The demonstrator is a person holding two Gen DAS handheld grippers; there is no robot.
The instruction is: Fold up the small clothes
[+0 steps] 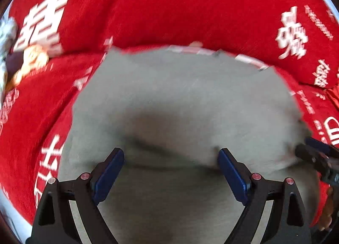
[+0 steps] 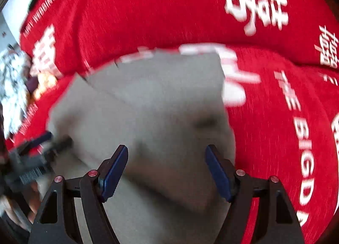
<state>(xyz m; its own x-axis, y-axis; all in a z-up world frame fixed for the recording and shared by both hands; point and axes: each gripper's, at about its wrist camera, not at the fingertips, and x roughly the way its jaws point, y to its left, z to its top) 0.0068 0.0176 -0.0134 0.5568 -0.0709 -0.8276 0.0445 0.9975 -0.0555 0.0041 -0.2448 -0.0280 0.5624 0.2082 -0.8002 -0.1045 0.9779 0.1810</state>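
Note:
A grey-green garment [image 1: 186, 100] lies spread flat on a red bedcover [image 1: 161, 9]. My left gripper [image 1: 170, 157] hovers over its near part, wide open, nothing between the blue pads. The right gripper [image 1: 317, 150] shows at the garment's right edge in this view. In the right wrist view the same grey garment [image 2: 152, 104] lies with a diagonal fold line, and my right gripper [image 2: 166, 154] stands open above its near right part, empty. The left gripper [image 2: 42, 144] appears blurred at the garment's left edge there.
The red bedcover [image 2: 264, 117] with white printed lettering runs all around the garment. A cushion or pillow ridge in the same red crosses behind it. At the far left lie a patterned white cloth [image 2: 12, 83] and a small orange and dark item [image 1: 29, 59].

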